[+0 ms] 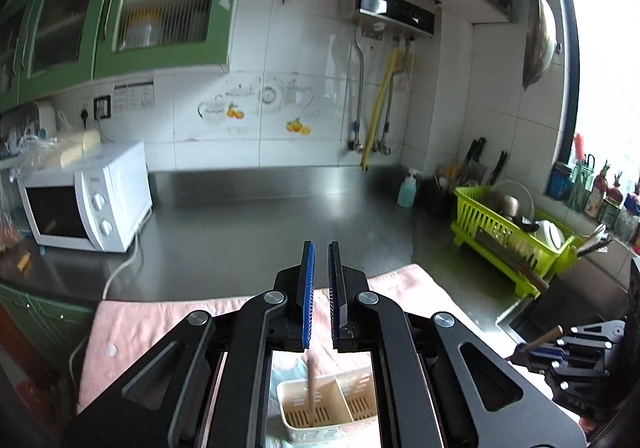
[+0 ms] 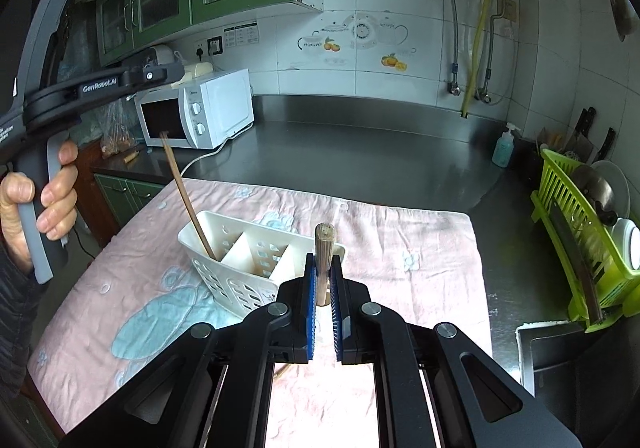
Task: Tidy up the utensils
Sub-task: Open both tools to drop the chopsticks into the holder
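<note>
A white slotted caddy with dividers stands on a pink towel. One wooden chopstick leans out of its left compartment. My right gripper is shut on a thick wooden utensil handle, whose round end points up just in front of the caddy's right end; its lower part is hidden. My left gripper is shut with nothing between its blue pads, raised above the caddy, which shows through its frame. In the left wrist view the right gripper appears low right with the handle.
A hand holds the left gripper's grip at the left. A white microwave sits back left on the dark steel counter. A soap bottle, a green dish rack and a sink are at the right.
</note>
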A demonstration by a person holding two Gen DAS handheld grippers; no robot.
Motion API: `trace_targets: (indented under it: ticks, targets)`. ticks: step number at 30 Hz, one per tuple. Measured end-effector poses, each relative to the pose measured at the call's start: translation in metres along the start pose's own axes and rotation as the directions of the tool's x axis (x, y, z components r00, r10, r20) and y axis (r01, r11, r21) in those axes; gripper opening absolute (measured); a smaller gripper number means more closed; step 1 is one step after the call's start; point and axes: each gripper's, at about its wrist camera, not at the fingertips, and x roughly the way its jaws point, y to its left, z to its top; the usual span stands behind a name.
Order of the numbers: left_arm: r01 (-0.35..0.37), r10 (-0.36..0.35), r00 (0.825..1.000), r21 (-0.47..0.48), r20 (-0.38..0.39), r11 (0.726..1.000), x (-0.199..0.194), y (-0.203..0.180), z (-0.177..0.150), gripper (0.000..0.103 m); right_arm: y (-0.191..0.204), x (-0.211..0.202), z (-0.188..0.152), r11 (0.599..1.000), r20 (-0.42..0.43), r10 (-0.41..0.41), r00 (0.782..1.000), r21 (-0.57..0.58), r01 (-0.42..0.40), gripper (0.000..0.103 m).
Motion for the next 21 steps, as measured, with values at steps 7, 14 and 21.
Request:
trace_targets:
  ticks: [7,14,21]
  targets:
    - [-0.022,0.022,1.0,0.018,0.003,1.0,-0.015,-0.002,-0.016,0.045,0.002,-0.001,0.002,1.0,0.041,-0.031,0.999,0.001,0.031,0.026]
    - [-0.041,0.04,0.999,0.011,0.018,0.999,-0.061,0.001,-0.035,0.052,0.014,-0.04,-0.009,0.998,0.114,-0.063,0.992,-0.011,0.065,0.031]
    - [-0.093,0.093,0.995,0.023,-0.02,0.995,-0.109,0.005,-0.083,0.058,0.042,-0.073,-0.058,1.0,0.121,-0.015,0.993,-0.002,0.015,0.031]
